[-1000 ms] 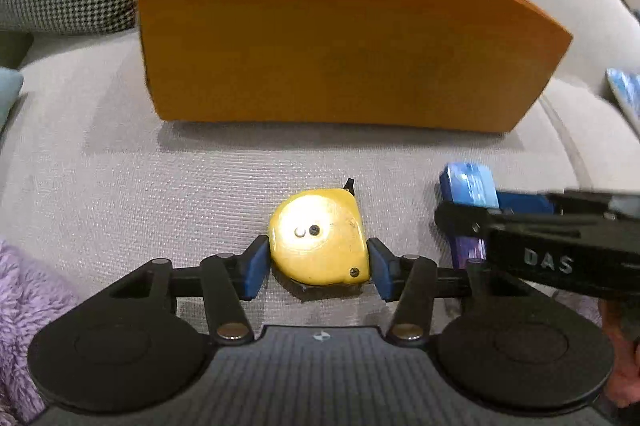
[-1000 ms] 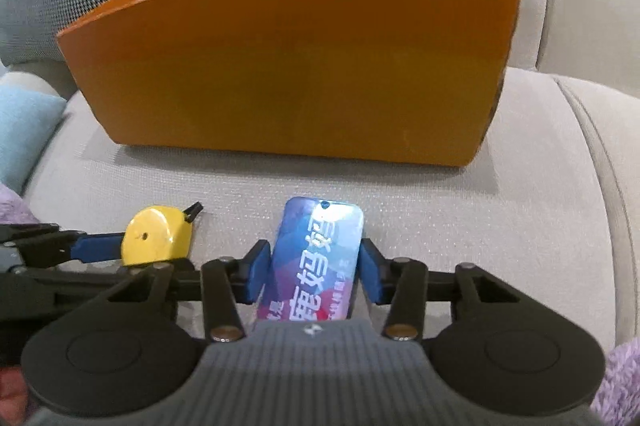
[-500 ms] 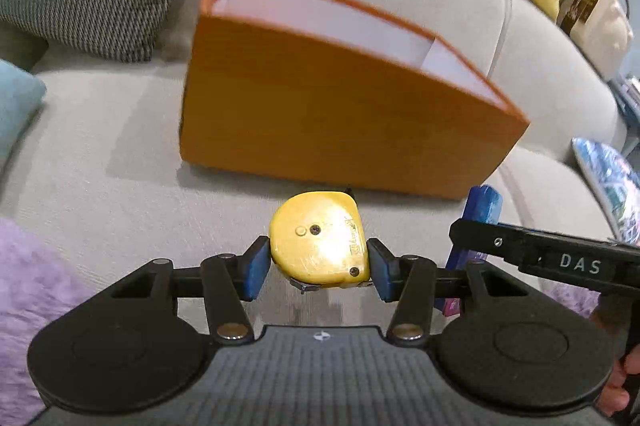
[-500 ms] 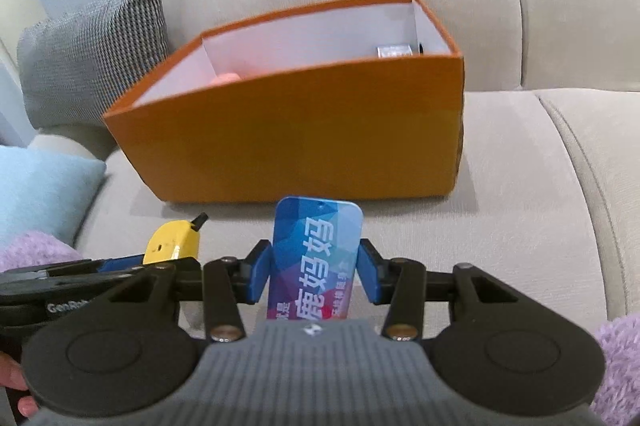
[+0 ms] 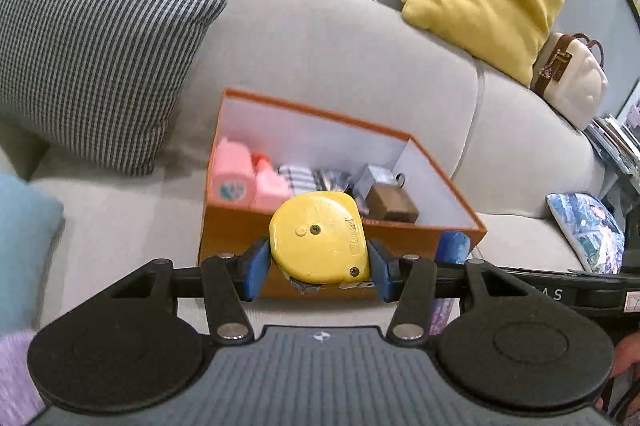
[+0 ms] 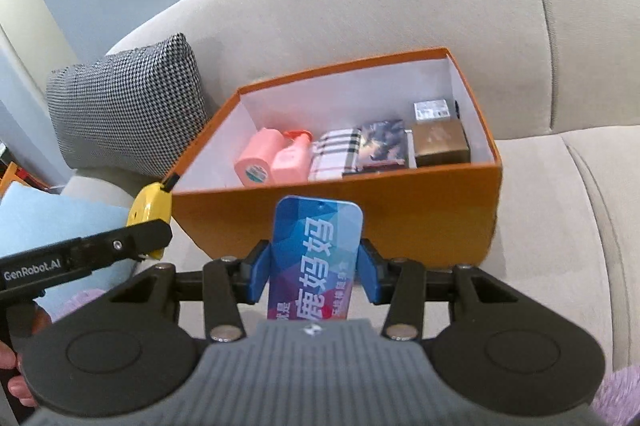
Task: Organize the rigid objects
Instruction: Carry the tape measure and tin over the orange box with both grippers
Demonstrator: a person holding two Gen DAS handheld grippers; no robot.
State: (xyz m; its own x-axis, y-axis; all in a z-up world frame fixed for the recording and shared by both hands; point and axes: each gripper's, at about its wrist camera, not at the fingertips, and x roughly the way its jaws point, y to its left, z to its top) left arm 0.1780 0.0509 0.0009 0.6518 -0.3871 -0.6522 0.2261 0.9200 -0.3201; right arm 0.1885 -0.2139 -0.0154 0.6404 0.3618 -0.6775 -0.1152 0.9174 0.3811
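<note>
Yellow tape measure (image 5: 318,236) and blue card-shaped tin (image 6: 314,258) are now riding in the air, lifted off the sofa seat (image 6: 560,209) where they were lying a second ago. The left gripper (image 5: 318,262) is clamping the tape measure and the right gripper (image 6: 314,276) the tin, jaws pressing both sides. Both are nearing the orange box (image 6: 340,214), whose partly filled inside is now showing, so dropping them in looks next.
</note>
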